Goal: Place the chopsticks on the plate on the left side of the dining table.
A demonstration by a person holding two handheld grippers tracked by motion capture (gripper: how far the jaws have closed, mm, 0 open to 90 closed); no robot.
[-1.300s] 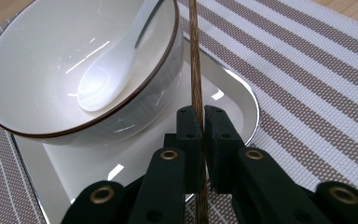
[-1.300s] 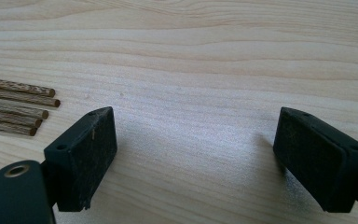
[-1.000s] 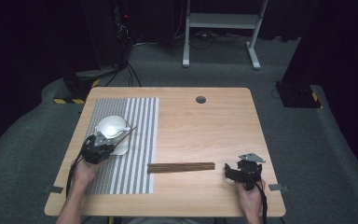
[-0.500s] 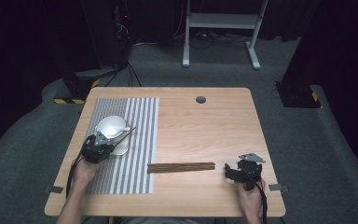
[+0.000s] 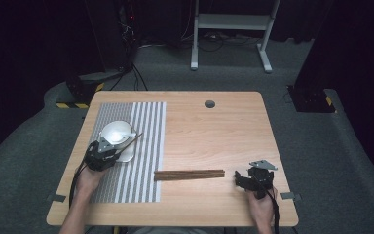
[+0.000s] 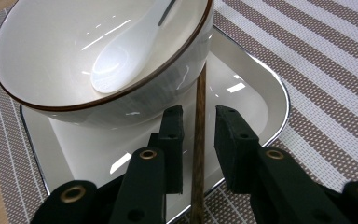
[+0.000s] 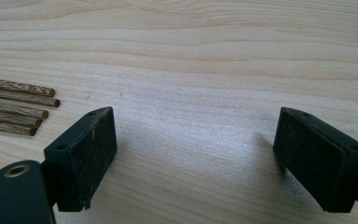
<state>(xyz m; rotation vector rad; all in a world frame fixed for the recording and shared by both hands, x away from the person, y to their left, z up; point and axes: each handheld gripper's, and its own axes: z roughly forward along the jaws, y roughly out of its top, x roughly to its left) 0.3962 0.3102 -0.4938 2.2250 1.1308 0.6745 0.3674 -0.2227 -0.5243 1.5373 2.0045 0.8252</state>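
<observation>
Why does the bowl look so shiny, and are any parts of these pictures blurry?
Left gripper view: overhead lamps leave bright streaks of glare on the bowl, the spoon and the plate; the chopstick between the jaws stays sharp. Right gripper view: soft shadows lie beside the jaws, and the chopsticks look crisp. High view: the table is lit, the room dark.

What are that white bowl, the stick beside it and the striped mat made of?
The bowl looks like glazed ceramic: glossy white with sharp highlights and a thin brown rim. The chopstick seems to be dark wood, matte with visible grain. The striped mat looks like woven plastic or fabric, judging by its fine mesh texture.
</observation>
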